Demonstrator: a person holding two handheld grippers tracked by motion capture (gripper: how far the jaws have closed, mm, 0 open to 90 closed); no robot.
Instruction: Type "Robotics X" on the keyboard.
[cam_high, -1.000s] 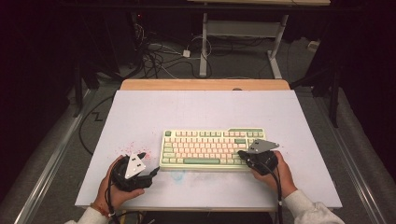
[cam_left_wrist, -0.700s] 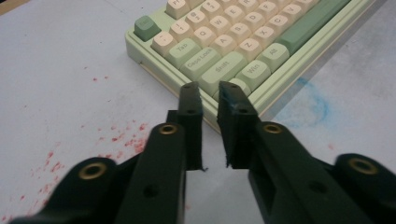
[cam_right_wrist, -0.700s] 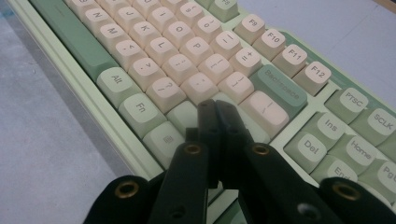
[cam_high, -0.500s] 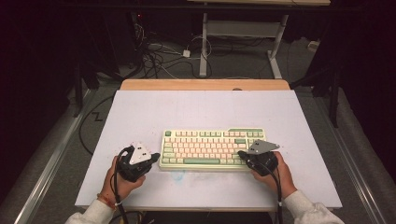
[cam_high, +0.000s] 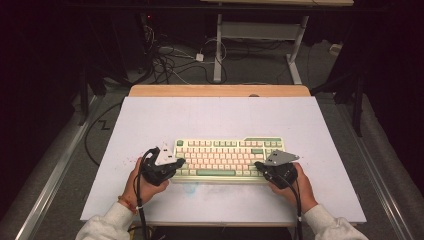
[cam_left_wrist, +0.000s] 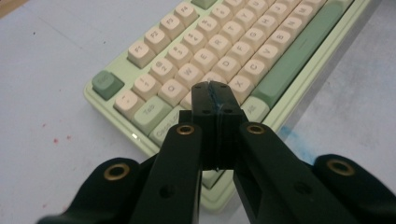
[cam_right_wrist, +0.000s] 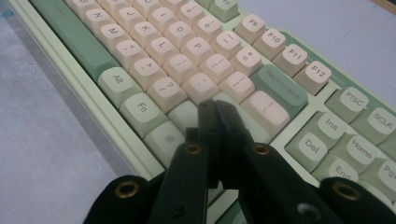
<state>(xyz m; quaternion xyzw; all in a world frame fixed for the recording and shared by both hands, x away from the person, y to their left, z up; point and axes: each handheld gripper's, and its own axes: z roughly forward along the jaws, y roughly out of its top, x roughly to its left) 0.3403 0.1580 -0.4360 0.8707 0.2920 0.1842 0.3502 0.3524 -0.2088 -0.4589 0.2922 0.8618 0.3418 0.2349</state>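
A pale green keyboard (cam_high: 227, 150) with cream and green keys lies at the middle of the white tabletop (cam_high: 220, 117), near the front. My left gripper (cam_high: 181, 161) is shut with nothing in it, its tips over the keyboard's left end. In the left gripper view the closed jaws (cam_left_wrist: 212, 88) hover above the keyboard (cam_left_wrist: 196, 46), close to the letter keys by Caps Lock. My right gripper (cam_high: 257, 164) is also shut and empty, at the keyboard's right front corner. In the right gripper view its tips (cam_right_wrist: 215, 105) sit over the keyboard (cam_right_wrist: 163, 51), below the Backspace key.
A wooden strip (cam_high: 220, 90) runs along the table's far edge. Cables (cam_high: 167, 60) lie on the floor behind it, beside a white desk frame (cam_high: 260, 32). Faint red specks (cam_left_wrist: 56, 138) and a blue smudge (cam_left_wrist: 287, 130) mark the tabletop near the keyboard.
The left hand has brought its gripper from the bare tabletop rightward and a little away from the person, onto the keyboard's left end. The right gripper has stayed put.
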